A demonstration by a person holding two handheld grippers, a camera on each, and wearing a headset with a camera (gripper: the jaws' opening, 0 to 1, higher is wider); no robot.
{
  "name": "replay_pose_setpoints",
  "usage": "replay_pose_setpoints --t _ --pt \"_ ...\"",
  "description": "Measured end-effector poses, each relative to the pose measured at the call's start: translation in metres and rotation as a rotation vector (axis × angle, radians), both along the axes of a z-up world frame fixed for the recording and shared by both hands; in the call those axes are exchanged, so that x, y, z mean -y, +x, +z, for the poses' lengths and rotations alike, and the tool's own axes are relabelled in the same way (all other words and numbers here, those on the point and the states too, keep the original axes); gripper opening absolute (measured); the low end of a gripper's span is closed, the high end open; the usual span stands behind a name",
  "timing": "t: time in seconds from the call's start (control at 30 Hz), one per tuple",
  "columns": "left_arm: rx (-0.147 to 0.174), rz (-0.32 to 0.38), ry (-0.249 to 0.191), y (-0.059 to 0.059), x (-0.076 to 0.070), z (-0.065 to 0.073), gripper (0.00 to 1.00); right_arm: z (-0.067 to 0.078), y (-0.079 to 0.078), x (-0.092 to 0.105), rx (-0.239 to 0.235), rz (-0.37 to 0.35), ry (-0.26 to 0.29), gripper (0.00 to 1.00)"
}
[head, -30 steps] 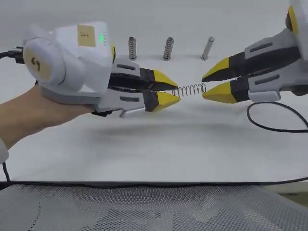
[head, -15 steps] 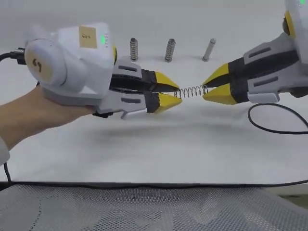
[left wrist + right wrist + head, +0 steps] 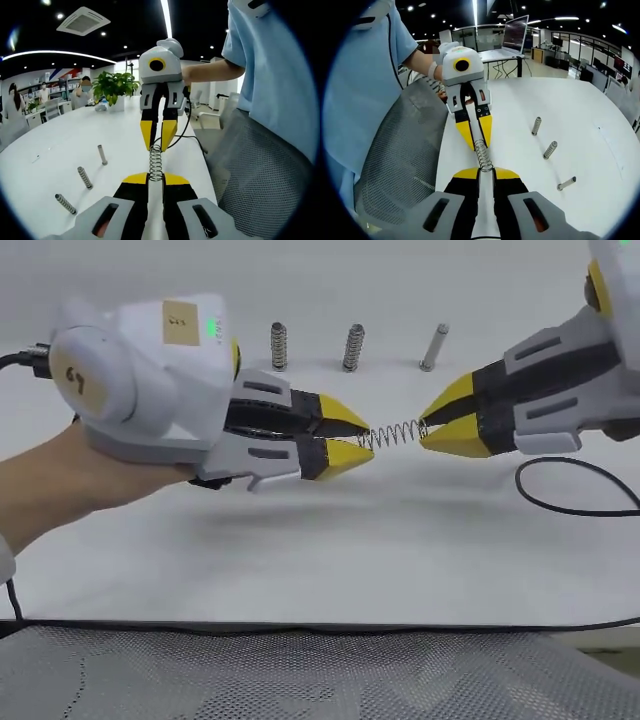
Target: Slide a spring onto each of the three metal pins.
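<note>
While I stood by the white counter, the two tools faced each other tip to tip just above it, with one loose spring stretched between them. The left tool, gripped from behind by a bare hand, had its yellow tips pressed onto one end of the coil. The right tool, coming in from the other side, had its tips squeezed together on the other end. The spring hung level in the air, clear of the counter, and touched nothing but the two pairs of tips.

From the left gripper view, the coil rose straight out of the narrow slit between that tool's own jaws and ran into the tips of the other tool. The right gripper view gave the same picture in reverse.

Farther back on the counter, well apart from the tools, three pins stood in a row. The left-hand pin and the middle pin each wore a spring around the shaft. The bare pin at the right end of the row showed plain smooth metal.

A black cable looped on the counter below the right tool. A grey mesh chair back lay across the near edge.
</note>
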State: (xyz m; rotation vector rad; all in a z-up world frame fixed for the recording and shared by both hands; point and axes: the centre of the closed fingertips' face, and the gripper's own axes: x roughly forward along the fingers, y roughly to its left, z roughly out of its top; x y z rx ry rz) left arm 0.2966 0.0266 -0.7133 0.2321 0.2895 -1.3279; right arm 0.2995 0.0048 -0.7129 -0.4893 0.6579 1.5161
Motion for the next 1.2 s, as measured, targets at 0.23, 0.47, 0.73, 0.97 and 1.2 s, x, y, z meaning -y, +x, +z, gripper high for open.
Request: replay_pose_setpoints --t 0.23,0.47,0.73,0.97,1.2 --pt "0.000 0.001 0.001 0.001 0.000 0.000 0.02 0.003 0.002 0.000 0.013 -0.002 0.005 0.07" --pt "0.000 0.001 0.005 0.000 0.001 -0.001 0.02 0.007 0.005 -0.002 0.023 -0.008 0.009 0.07" --pt "-0.002 -0.001 0.007 0.000 0.002 -0.002 0.02 0.011 0.007 -0.004 0.030 -0.008 0.018 0.07" --pt "-0.002 -0.006 0.010 0.000 0.003 -0.003 0.02 0.018 0.003 -0.009 0.044 -0.002 0.027 0.07" --pt "-0.006 -0.014 0.008 0.000 0.006 -0.003 0.02 0.024 0.000 -0.013 0.054 0.006 0.034 0.07"
